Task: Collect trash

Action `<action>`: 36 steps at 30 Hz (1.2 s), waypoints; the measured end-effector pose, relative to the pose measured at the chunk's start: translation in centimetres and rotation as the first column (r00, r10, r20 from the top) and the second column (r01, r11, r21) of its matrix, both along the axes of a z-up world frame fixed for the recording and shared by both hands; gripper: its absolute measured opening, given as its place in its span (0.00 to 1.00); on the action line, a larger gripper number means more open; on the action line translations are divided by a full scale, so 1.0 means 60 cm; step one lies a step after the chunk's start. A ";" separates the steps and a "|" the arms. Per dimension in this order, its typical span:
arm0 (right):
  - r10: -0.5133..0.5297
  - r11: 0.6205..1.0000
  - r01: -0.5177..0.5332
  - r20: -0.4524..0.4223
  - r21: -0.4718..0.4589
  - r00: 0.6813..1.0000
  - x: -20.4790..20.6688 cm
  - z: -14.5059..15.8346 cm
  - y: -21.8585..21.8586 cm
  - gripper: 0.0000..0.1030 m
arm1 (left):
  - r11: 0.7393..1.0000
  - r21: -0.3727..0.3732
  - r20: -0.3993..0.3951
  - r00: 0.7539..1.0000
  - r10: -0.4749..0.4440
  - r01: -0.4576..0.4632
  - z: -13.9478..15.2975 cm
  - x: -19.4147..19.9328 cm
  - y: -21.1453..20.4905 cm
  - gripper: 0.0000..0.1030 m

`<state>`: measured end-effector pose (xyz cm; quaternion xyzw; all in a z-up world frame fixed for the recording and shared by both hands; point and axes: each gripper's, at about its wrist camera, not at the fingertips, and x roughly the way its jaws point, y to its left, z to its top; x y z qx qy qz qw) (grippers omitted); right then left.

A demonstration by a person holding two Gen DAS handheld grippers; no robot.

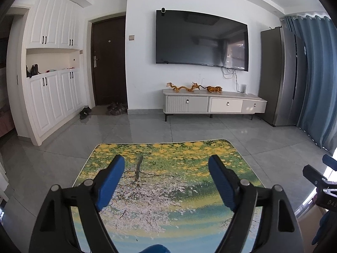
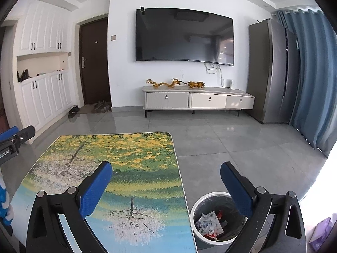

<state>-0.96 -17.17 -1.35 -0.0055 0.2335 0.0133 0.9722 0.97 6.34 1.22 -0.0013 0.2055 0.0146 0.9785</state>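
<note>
Above the table (image 1: 189,147), both the left gripper (image 1: 166,162) and right gripper (image 2: 166,168) are held tilted downward, jaws spread wide, nothing gripped.

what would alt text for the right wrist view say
The right gripper, open and holding nothing, hangs over a table printed with trees, beside a white bin on the floor with wrappers inside. Beyond are a wall television, a low cabinet and blue curtains.
</note>
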 end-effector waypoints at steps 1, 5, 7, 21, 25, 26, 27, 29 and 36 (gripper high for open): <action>-0.004 1.000 0.004 0.001 0.002 1.000 0.001 0.001 -0.001 1.00 | 1.000 -0.001 0.002 1.000 0.002 -0.002 0.000 -0.001 0.002 0.78; -0.022 1.000 0.022 0.002 0.006 1.000 0.003 -0.001 -0.002 1.00 | 1.000 -0.006 0.003 1.000 0.010 -0.010 -0.002 0.000 0.007 0.78; -0.029 1.000 0.029 -0.001 0.009 1.000 0.004 -0.002 -0.002 1.00 | 1.000 -0.007 0.006 1.000 0.011 -0.011 -0.003 0.000 0.010 0.79; -0.027 1.000 0.027 -0.022 -0.008 0.999 0.010 -0.012 0.009 1.00 | 1.000 -0.009 0.006 1.000 0.011 -0.011 -0.007 0.000 0.012 0.80; -0.022 1.000 0.022 -0.024 -0.011 0.999 0.012 -0.010 0.008 1.00 | 1.000 0.000 0.006 1.000 0.006 -0.006 -0.010 -0.001 0.012 0.81; -0.021 1.000 0.021 -0.025 -0.011 0.999 0.012 -0.010 0.008 1.00 | 1.000 0.000 0.005 1.000 0.005 -0.005 -0.012 0.000 0.012 0.81; -0.020 1.000 0.020 -0.025 -0.011 0.999 0.012 -0.011 0.008 1.00 | 1.000 0.001 0.004 1.000 0.004 -0.004 -0.013 0.000 0.011 0.81; -0.021 1.000 0.020 -0.024 -0.011 0.999 0.012 -0.011 0.007 1.00 | 1.000 0.001 0.005 1.000 0.003 -0.003 -0.013 -0.001 0.010 0.81; -0.021 1.000 0.021 -0.024 -0.013 0.999 0.012 -0.011 0.007 1.00 | 1.000 0.005 0.006 1.000 -0.002 0.002 -0.012 0.000 0.008 0.82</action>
